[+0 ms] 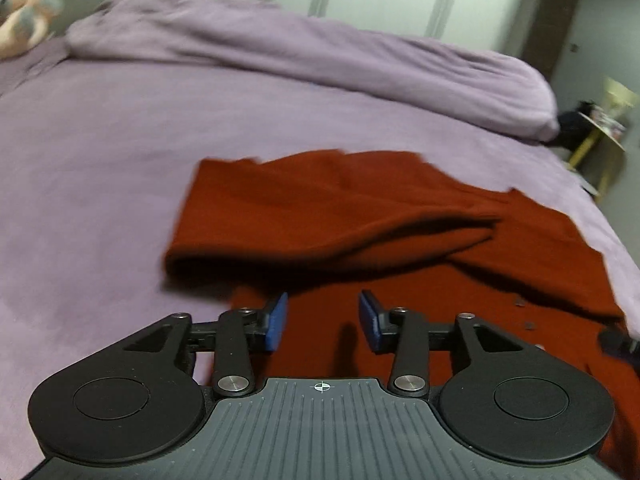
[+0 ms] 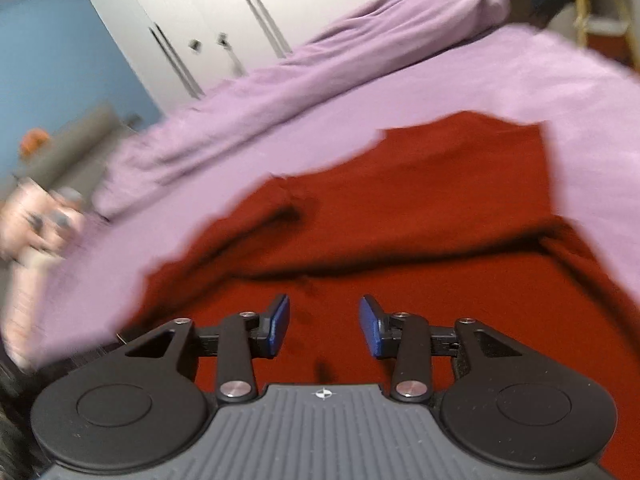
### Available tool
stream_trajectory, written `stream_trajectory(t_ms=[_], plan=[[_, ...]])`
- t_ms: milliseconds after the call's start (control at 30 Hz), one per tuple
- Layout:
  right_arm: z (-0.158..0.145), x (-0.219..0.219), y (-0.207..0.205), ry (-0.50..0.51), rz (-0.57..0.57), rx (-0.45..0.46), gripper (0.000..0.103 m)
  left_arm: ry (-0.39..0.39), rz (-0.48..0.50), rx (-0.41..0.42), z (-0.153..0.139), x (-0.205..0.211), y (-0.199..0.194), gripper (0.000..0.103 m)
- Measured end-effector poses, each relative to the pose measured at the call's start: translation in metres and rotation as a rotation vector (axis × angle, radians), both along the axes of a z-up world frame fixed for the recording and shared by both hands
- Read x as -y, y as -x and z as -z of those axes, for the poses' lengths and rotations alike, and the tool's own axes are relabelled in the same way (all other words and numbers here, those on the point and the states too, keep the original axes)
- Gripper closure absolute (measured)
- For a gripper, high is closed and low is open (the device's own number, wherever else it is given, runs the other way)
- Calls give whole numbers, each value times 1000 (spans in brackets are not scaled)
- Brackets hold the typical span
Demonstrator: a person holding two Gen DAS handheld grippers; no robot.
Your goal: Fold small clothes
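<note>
Left wrist view is showing the left gripper point(image 1: 322, 322) hovering over the near part of a red garment point(image 1: 340, 208) that is lying on a bed point(image 1: 100, 160) covered in lilac bedding; its blue-padded jaws are standing partly apart with nothing between them. One side of the garment is lying folded over the rest, making a thick roll across the middle. Right wrist view is showing the right gripper point(image 2: 323, 326) above the same garment point(image 2: 440, 184), its jaws likewise partly apart and gripping nothing. A pink plush toy point(image 1: 20, 20) is sitting at the far corner, blurred.
</note>
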State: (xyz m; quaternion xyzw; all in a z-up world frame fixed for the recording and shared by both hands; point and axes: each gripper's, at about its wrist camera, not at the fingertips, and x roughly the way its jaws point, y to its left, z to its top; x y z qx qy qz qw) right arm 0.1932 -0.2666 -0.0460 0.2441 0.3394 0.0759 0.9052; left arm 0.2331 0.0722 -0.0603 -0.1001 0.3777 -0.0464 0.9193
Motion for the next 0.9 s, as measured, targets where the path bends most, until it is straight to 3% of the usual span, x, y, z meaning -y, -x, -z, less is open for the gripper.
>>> stream_trajectory(t_ms=[33,133,267,367,467,667,833,900], plan=[[-1,0,-15,-61,-5,-2,54,12,-27,-10,2,-4,-1,55],[1,-1,-63,-205,0,-49,53,51,-58,-32,12,-16,6,55],[6,-10,-115,-250,34,-125,55,49,-53,-18,15,-15,16,52],[10,-17,-138,-268,46,-166,64,24,-38,-9,16,-12,22,50],[17,-21,-152,-214,79,-215,71,3,-23,-1,18,-8,21,49],[36,-17,-171,-328,126,-289,92,9,-23,-2,19,-8,19,47],[33,-18,-177,-320,109,-268,98,-8,-6,-7,17,-7,19,46],[17,-12,-163,-335,80,-158,98,8,-4,-6,14,-9,20,46]])
